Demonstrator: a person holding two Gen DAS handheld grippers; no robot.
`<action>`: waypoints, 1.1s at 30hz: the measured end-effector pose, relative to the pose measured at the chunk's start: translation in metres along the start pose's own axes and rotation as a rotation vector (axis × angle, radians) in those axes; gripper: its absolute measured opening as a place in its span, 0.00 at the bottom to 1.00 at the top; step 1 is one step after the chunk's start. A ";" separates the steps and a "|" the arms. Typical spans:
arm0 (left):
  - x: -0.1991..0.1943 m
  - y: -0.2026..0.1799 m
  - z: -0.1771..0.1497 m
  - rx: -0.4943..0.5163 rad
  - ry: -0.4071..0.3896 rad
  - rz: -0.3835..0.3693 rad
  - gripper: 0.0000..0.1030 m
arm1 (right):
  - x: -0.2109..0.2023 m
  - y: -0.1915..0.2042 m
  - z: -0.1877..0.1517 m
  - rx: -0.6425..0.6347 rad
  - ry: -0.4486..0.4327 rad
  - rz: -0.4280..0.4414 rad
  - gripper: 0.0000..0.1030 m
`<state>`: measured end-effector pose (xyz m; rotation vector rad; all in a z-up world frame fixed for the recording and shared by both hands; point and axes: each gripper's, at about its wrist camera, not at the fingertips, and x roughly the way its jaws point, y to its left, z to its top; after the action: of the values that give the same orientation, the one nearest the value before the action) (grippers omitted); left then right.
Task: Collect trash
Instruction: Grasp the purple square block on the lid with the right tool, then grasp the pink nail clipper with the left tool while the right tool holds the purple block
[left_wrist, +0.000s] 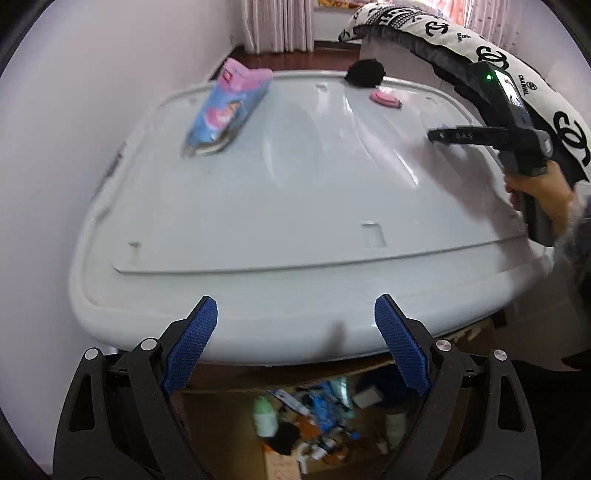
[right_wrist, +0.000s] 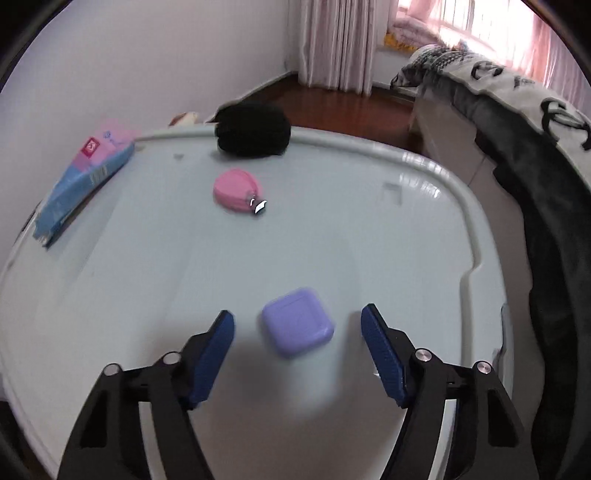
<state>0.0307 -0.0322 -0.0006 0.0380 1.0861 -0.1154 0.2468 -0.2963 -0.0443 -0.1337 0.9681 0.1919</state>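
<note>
On a pale grey desk beside a bed, the right hand-held gripper, jaws parted and touching nothing, brackets a lilac square case lying dead ahead, while the left hand-held gripper, also released and empty, hangs at the near edge, farther off.
</note>
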 end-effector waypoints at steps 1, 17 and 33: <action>0.000 -0.001 0.001 -0.005 0.002 -0.010 0.83 | -0.002 0.001 0.001 -0.001 0.002 -0.013 0.34; 0.014 -0.032 0.030 0.063 -0.023 -0.032 0.83 | -0.171 0.033 -0.073 0.200 -0.121 0.392 0.36; 0.158 -0.120 0.251 -0.286 -0.075 -0.055 0.83 | -0.225 -0.008 -0.156 0.384 -0.228 0.416 0.36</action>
<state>0.3110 -0.1853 -0.0201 -0.2512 1.0205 -0.0098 -0.0011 -0.3584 0.0550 0.4373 0.7797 0.3894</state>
